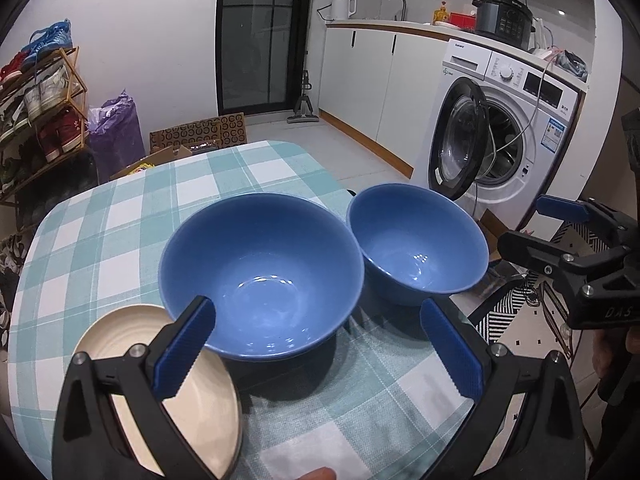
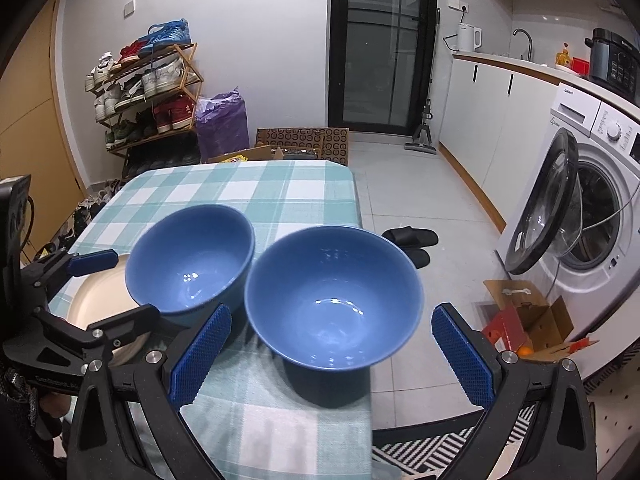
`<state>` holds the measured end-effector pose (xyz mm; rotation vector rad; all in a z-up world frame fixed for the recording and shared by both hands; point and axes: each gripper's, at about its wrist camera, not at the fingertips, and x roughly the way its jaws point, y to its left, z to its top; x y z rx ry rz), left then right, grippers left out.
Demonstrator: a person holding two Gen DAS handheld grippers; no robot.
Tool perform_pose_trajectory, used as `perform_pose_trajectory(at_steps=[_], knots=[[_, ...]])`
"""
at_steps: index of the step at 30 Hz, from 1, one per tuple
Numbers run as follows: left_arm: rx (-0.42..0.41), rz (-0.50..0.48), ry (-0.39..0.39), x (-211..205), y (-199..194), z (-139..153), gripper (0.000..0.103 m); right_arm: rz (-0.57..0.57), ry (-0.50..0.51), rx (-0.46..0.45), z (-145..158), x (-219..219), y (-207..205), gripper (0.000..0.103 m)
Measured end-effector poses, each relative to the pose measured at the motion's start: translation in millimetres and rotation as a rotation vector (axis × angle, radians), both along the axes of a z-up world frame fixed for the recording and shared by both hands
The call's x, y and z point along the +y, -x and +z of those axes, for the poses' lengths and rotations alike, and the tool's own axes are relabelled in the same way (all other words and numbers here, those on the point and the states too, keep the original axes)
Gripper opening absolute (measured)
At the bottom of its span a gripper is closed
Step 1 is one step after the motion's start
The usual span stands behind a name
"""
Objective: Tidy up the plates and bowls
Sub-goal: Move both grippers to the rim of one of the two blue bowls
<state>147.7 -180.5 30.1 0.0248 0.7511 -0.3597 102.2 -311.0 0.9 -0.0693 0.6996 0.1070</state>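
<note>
Left hand-held gripper (image 1: pixel 316 354) spread wide, holding nothing, over the cream plate (image 1: pixel 200 396) at the counter's (image 1: pixel 100 240) near-left; right hand-held gripper (image 2: pixel 332 360) also wide and unloaded at the near-right edge. Just beyond, two blue bowls sit upright on the checked cloth, left bowl (image 1: pixel 260 276) beside right bowl (image 1: pixel 418 244), rims almost touching. Far back: washer (image 1: pixel 508 132) with door open, shoe rack (image 2: pixel 148 96).

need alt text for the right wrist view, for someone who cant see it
The open right gripper faces a blue bowl at the edge of a table in teal check cloth. A second blue bowl sits left beside a cream plate, where the left gripper reaches in.
</note>
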Motion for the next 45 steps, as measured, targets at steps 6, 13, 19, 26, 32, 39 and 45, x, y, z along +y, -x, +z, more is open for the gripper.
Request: perform_pose_trajectory(at_steps=[6, 13, 19, 26, 32, 39, 45], knots=[[-0.010, -0.009, 0.019, -11.6, 4.6, -2.1, 0.103, -0.017, -0.016, -0.004, -0.7, -17.7, 0.7, 0.102], [-0.003, -0.040, 0.026, -30.7, 8.1, -9.8, 0.103, -0.037, -0.026, -0.004, -1.0, -36.1, 2.1, 0.102], [0.014, -0.025, 0.037, -42.6, 7.8, -14.4, 0.103, -0.051, -0.038, 0.010, -5.7, -49.6, 0.6, 0.102], [0.040, -0.037, 0.049, -55.8, 1.3, -19.9, 0.103, -0.087, -0.062, 0.033, -17.5, -64.7, -7.2, 0.102], [0.055, -0.041, 0.058, -64.5, -3.5, -25.0, 0.101, -0.120, -0.102, 0.053, -30.4, -77.3, -17.9, 0.102], [0.061, -0.079, 0.068, -72.9, -1.3, -21.7, 0.096, -0.127, -0.121, 0.068, -40.8, -83.5, -25.9, 0.102], [0.078, -0.091, 0.062, -82.7, -1.1, -23.7, 0.086, -0.133, -0.135, 0.074, -47.1, -88.5, -31.3, 0.102]])
